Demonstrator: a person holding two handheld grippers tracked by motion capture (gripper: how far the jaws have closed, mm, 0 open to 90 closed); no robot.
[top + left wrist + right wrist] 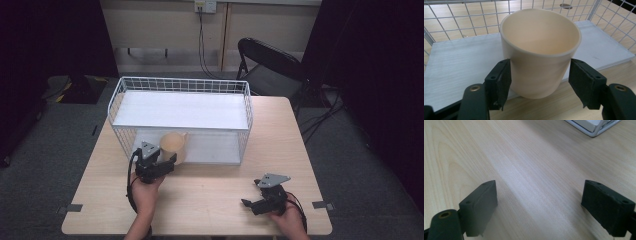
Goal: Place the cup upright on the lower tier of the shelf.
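Two grippers work at one light wooden desk (210, 200), and the biggest thing on it is the white wire-mesh shelf rack (182, 117) standing along the far edge, its open front facing the person. At that front, toward the rack's left end, stands the cream-coloured round ceramic cup (539, 52) — upright, mouth up, its base straddling the lip of the rack's white bottom board and the desk. The left gripper (162, 162) sits right at it, level and pointing toward the far edge, so the cup lies straight ahead between its jaws; the left pad looks to be touching the wall while the right pad stands just off it, so the jaws are fairly wide and not yet clamped. The right gripper (257, 192) rests well apart near the near right corner — jaws spread wide over bare wood, holding nothing. The left hand is plainly the nearer one for the grasp.
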